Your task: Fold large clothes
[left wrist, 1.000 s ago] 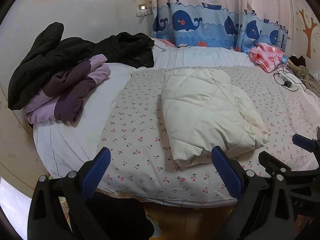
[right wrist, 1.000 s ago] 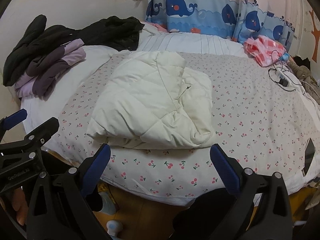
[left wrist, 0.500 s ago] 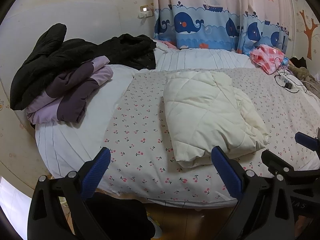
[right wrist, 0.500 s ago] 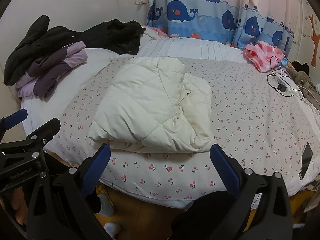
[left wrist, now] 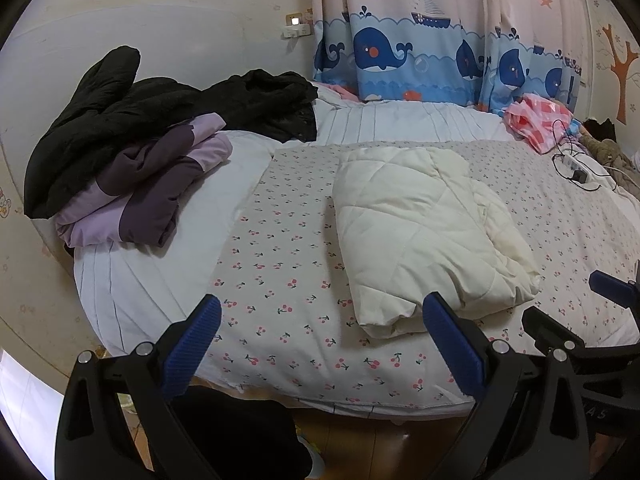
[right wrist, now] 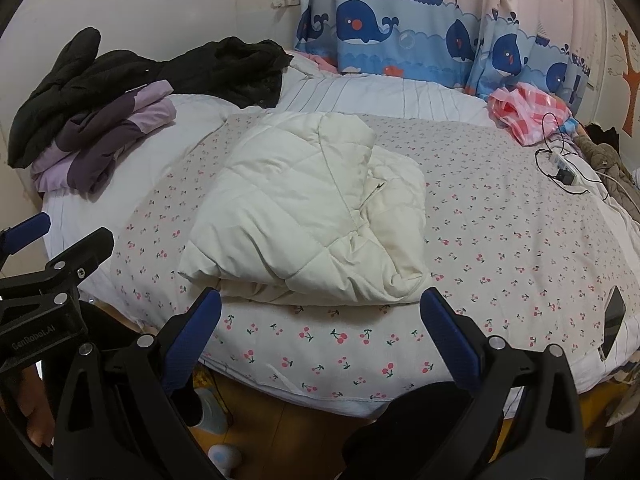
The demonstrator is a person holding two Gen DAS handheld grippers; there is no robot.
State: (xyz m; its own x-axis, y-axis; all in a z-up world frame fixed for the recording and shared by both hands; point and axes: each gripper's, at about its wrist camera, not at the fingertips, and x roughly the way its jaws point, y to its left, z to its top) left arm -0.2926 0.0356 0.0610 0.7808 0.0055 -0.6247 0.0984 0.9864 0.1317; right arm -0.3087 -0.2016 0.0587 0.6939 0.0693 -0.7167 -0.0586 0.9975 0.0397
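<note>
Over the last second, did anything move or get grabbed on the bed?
Nothing was taken hold of or let go. Both cameras drifted slightly, so the view shifted a little. The folded cream jacket stayed put; the left tool and right tool stayed open and empty.

Both tongs have drawn back from the bed (left wrist: 280, 240) over the past second: the left tongs (left wrist: 320, 344) and right tongs (right wrist: 320, 336), jaws wide apart and holding nothing, now sit slightly farther from the folded cream quilted jacket (right wrist: 316, 208), which appears a little higher and smaller in both views.
</note>
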